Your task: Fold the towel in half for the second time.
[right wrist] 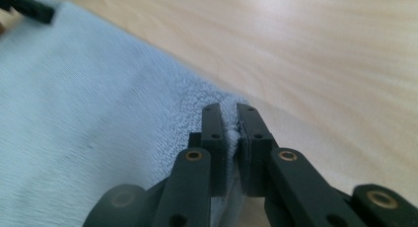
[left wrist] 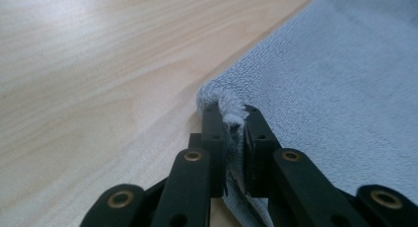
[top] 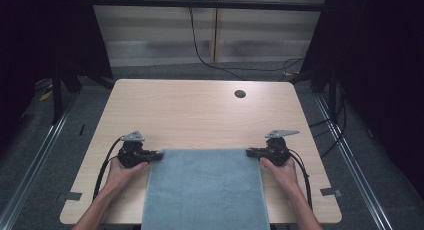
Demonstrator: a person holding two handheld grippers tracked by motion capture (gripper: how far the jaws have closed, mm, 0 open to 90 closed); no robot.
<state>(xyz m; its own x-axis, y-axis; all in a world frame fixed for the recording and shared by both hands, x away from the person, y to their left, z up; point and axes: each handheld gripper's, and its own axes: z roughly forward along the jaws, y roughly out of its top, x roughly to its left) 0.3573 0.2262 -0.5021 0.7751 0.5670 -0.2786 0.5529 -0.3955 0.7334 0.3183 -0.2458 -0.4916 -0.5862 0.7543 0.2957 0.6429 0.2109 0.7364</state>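
Observation:
A grey-blue towel (top: 205, 187) lies flat on the near half of the wooden table (top: 200, 112) and hangs over its front edge. My left gripper (top: 159, 155) is shut on the towel's far left corner; in the left gripper view the towel (left wrist: 335, 84) bunches up between the closed jaws of the gripper (left wrist: 233, 113). My right gripper (top: 249, 151) is shut on the far right corner; in the right gripper view the towel (right wrist: 88, 113) edge is pinched between the jaws of the gripper (right wrist: 231, 111). Both grippers rest low at table level, held by hands.
A round cable hole (top: 240, 94) sits near the table's far right. Bare wood stretches beyond the towel to the far edge. Black cables (top: 235, 67) run over the floor behind the table, with dark curtains at both sides. The left gripper's tip (right wrist: 29, 7) shows at the right gripper view's top left.

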